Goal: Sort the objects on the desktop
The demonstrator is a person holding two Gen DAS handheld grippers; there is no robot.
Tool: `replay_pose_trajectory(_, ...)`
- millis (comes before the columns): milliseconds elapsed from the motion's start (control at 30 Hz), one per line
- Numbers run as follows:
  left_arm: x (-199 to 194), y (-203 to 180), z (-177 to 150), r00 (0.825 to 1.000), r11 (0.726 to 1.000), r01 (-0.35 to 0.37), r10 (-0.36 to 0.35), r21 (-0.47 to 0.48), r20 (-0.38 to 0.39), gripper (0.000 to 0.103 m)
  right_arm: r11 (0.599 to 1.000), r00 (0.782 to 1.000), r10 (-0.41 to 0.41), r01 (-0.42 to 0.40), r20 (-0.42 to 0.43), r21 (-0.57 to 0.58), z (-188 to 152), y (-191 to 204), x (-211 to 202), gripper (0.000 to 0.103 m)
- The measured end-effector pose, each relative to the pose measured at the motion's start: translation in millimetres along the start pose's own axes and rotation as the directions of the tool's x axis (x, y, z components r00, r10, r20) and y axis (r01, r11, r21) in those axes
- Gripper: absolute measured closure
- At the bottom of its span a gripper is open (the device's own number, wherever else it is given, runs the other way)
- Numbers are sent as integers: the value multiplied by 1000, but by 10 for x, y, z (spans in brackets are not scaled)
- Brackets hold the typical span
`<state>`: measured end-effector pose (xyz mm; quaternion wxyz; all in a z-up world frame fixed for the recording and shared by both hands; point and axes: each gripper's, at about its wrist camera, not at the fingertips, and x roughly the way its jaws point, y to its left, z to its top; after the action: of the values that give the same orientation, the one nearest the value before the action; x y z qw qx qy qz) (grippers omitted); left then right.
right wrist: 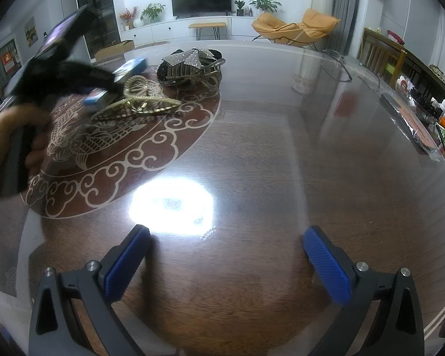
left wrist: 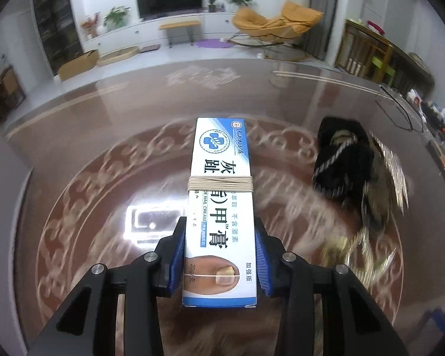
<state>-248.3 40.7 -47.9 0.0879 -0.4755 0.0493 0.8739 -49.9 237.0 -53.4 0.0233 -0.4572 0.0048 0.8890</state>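
Observation:
My left gripper is shut on a blue and white nail cream box with a rubber band around it, held above the table. The box points away from me. In the right wrist view the left gripper is a dark blur at the left with the box in it, over the hair clips. A pile of hair clips lies on the table: black and glittery ones and gold ones, with more behind. My right gripper is open and empty above bare table.
The glass-topped brown table has a round ornamental pattern. Glasses lie at the far right. Small bottles and clutter line the right edge. A lamp's glare reflects near my right gripper.

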Motion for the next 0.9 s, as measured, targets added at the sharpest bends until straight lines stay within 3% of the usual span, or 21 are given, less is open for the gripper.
replay_pose_trajectory(300, -643, 581, -1065, 996, 994, -79, 81, -80, 27, 62, 1000, 1000, 0, 0, 0, 0, -1, 3, 0, 0)
replay_pose_trajectory(533, -882, 858, -1513, 991, 980, -111, 121, -163, 55, 59, 1000, 1000, -1, 1, 0, 0, 0, 2, 0, 0)
replay_pose_trajectory(600, -887, 845, -1532, 988, 978, -134, 144, -157, 54, 34, 1000, 1000, -1, 1, 0, 0, 0, 3, 1, 0)
replay_pose_trajectory(667, -869, 866, -1571, 986, 973, -152, 162, -172, 41, 18, 1000, 1000, -1, 1, 0, 0, 0, 3, 1, 0)
replay_pose_trajectory(767, -853, 919, -1597, 989, 972, -137, 146, -192, 31, 15, 1000, 1000, -1, 1, 0, 0, 1, 3, 1, 0)
replay_pose_trajectory(900, -834, 947, -1625, 991, 974, -131, 136, -186, 15, 0, 1000, 1000, -1, 1, 0, 0, 1, 4, 2, 0)
